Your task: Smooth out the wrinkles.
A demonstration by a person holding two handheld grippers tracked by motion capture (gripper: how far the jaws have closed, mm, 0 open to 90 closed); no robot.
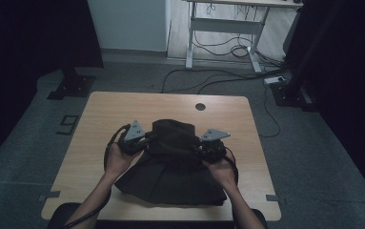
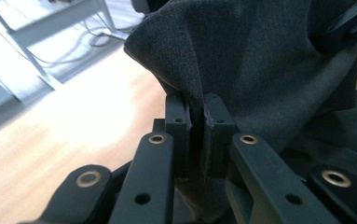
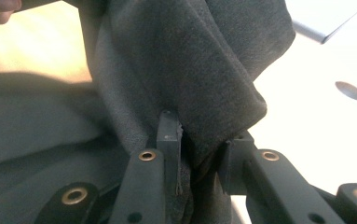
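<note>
Dark garment, seemingly one, pinched by two grippers.

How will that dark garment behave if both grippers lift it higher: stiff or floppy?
Probably floppy: the dark garment bunches up between the left gripper and right gripper and drapes in folds. Likely not slippery: the woven, matte cloth sits pinched between closed jaws. The lower part spread on the table would probably trail and sag.
</note>
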